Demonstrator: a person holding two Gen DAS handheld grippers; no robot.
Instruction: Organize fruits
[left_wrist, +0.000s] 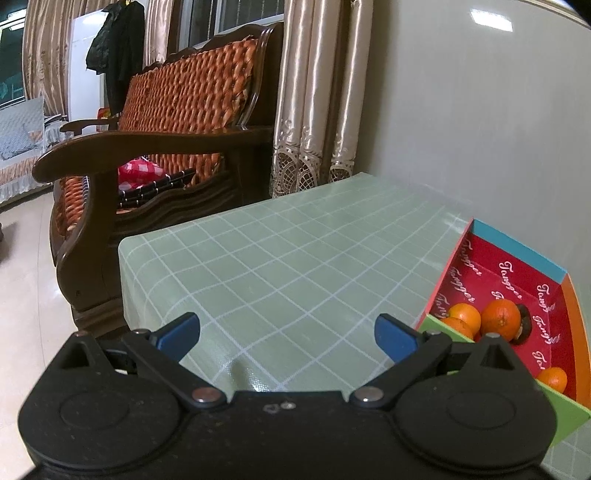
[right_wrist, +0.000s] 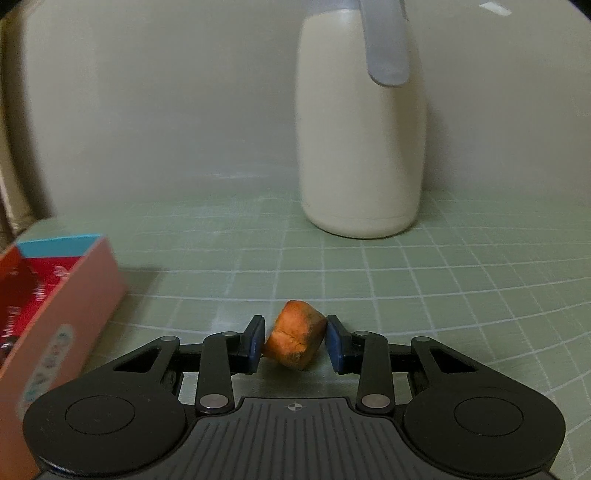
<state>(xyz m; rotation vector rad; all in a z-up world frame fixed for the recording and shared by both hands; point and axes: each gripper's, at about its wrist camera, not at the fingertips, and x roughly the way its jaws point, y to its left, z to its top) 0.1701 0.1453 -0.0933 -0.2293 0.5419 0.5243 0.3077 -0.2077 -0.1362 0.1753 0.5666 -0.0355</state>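
right gripper (right_wrist: 295, 341) tilts down, pads pinching the orange fruit (right_wrist: 295, 338); left gripper (left_wrist: 287, 334) gapes wide.

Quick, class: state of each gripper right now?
Left gripper: open, nothing between its fingers.
Right gripper: shut on the orange fruit piece.

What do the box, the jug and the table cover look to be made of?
Box: printed cardboard, matte, folded flat walls. Jug: probably plastic or coated metal, smooth cream body with soft sheen. Table cover: likely vinyl, glossy with a creased surface.
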